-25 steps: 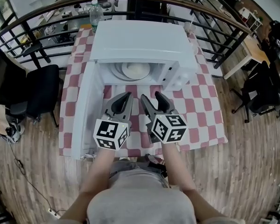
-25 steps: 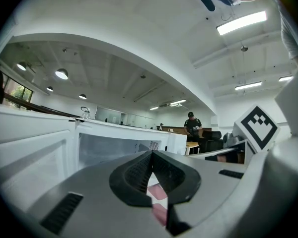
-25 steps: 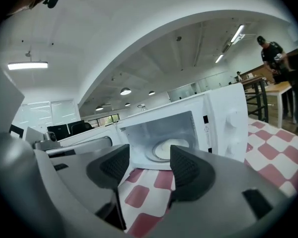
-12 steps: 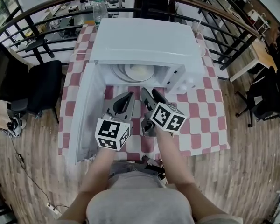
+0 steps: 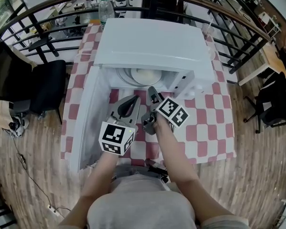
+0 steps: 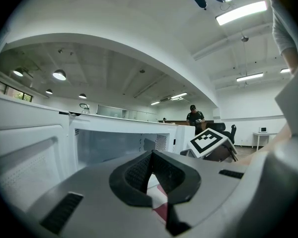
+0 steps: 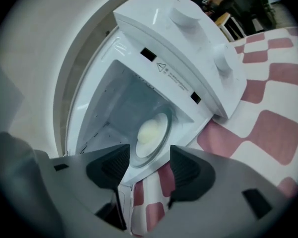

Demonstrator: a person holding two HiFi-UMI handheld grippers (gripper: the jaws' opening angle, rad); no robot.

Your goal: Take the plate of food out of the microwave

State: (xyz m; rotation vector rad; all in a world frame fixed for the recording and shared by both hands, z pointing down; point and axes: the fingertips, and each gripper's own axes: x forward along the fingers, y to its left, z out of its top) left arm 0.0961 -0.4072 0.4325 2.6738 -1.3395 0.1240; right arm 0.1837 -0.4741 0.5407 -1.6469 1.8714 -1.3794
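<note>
The white microwave [image 5: 148,42] stands on the checked table with its door [image 5: 88,113] swung open to the left. Inside, a white plate [image 5: 142,74] with a pale mound of food [image 7: 150,130] rests on the glass turntable. My right gripper [image 5: 151,99] is rolled on its side just in front of the opening. Its jaws [image 7: 149,165] stand open with nothing between them, and the plate shows through the gap. My left gripper [image 5: 132,100] hangs beside it, nearer the door, its pads [image 6: 150,157] together and empty.
The red-and-white checked cloth [image 5: 205,113] covers the table around the microwave. A water bottle [image 5: 104,4] stands behind it by the railing [image 5: 219,18]. A black chair [image 5: 47,87] sits to the left. The two control knobs [image 7: 188,14] jut out right of the opening.
My right gripper has rolled onto its side and dropped forward toward the microwave opening. The left gripper has barely shifted.
</note>
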